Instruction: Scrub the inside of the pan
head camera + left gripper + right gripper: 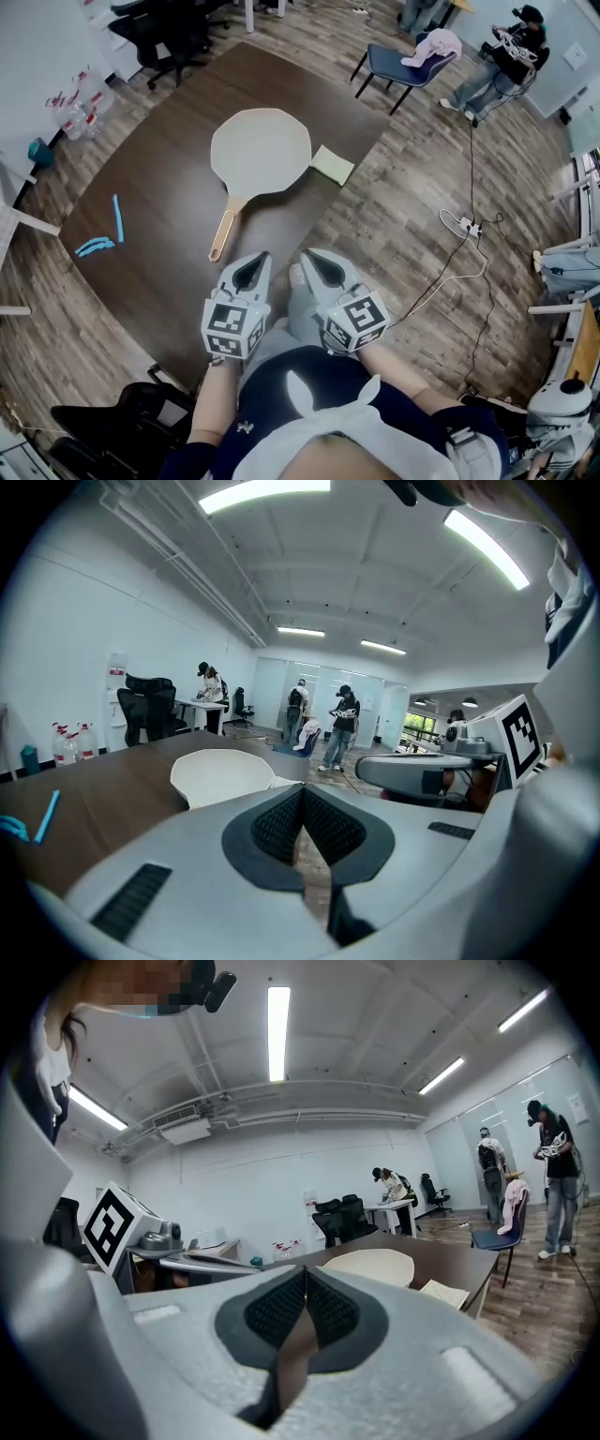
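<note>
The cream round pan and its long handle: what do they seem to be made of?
The cream round pan looks matte-coated, perhaps ceramic over metal: even colour, no glare. Its long handle looks like light wood: tan, unpainted tone.

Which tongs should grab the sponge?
The right tongs, probably. The sponge lies right of the pan, on their side. The left tongs sit nearer the handle. Both are shut and empty.

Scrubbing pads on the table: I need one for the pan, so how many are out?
1. A pale green pad lies flat on the table, just right of the pan, near the table's edge. Another could only be hidden under the pan.
</note>
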### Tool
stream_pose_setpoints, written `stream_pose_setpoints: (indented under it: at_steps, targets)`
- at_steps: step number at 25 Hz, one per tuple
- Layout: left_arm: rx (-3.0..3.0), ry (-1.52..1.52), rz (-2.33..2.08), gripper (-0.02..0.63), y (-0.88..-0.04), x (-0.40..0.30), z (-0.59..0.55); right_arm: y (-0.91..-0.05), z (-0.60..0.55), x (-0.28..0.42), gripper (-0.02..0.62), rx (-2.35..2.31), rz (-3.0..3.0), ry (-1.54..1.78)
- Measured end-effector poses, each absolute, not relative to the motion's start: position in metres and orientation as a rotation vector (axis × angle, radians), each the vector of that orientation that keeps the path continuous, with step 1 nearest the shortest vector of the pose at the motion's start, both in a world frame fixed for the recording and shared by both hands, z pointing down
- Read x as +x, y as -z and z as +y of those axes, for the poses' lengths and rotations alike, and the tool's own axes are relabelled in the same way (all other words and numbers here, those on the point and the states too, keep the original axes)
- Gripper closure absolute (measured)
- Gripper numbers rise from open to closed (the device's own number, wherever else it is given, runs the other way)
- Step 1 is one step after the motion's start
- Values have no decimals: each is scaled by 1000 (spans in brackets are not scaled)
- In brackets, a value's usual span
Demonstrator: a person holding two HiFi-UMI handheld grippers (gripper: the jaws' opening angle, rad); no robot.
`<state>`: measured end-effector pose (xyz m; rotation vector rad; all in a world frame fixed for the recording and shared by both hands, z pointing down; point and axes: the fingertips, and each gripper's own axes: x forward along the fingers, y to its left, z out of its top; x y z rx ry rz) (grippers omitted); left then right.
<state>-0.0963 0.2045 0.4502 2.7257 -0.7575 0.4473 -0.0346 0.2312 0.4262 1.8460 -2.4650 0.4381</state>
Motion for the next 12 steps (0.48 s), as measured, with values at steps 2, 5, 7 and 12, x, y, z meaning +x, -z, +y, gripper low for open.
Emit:
stream_pose_setpoints:
  at_steps: [2,5,7,12]
  targets:
    - [2737,-479,-732,601,-451,-87,195,-425,217,-26,595,1846,-2471,-438]
    - [2740,-503,-708,601,-453,-75,180,-425,198,-11,595,1840,-2479,-435]
    - [2737,-514,-703,601,-455,-69,169,-427,185,-2,595,1836,-2475,-429]
    - [2725,-564,-698,601,-461,-63,136,-427,147,14,595,1851,-2464,-427]
